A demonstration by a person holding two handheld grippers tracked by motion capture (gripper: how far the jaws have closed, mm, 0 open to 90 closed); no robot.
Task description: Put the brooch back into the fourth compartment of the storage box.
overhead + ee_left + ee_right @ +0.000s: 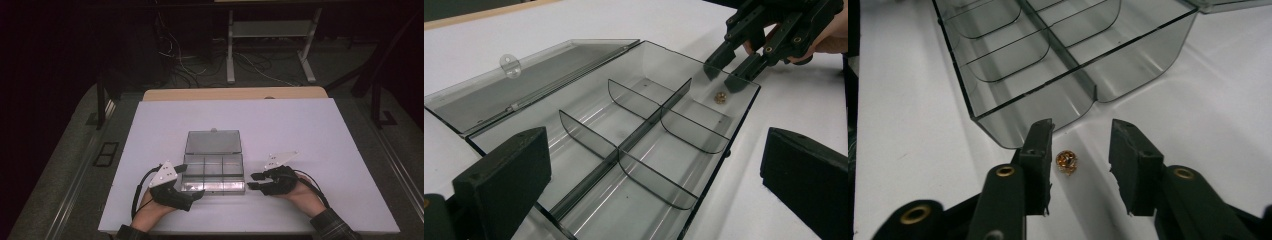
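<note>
A shallow organiser box [214, 172] of smoky clear plastic sits mid-table, its hinged lid [213, 141] laid flat open at 12 o'clock from the tray. Thin curved dividers split the tray into compartments; walls are glossy and reflective. The table [150, 125] is matte white board.

A small brass nut [1067, 162], shiny and faceted, lies on the white surface just outside the box's end wall. In the right gripper view it rests between the two black, blocky jaws of the right gripper [1079, 150], nearer the jaw at 9 o'clock and apart from the one at 3 o'clock. The jaws stand partly open, gripping nothing.

The left gripper [199, 194] hovers at the box's 7 o'clock corner, its matte black jaws wide apart and empty.
</note>
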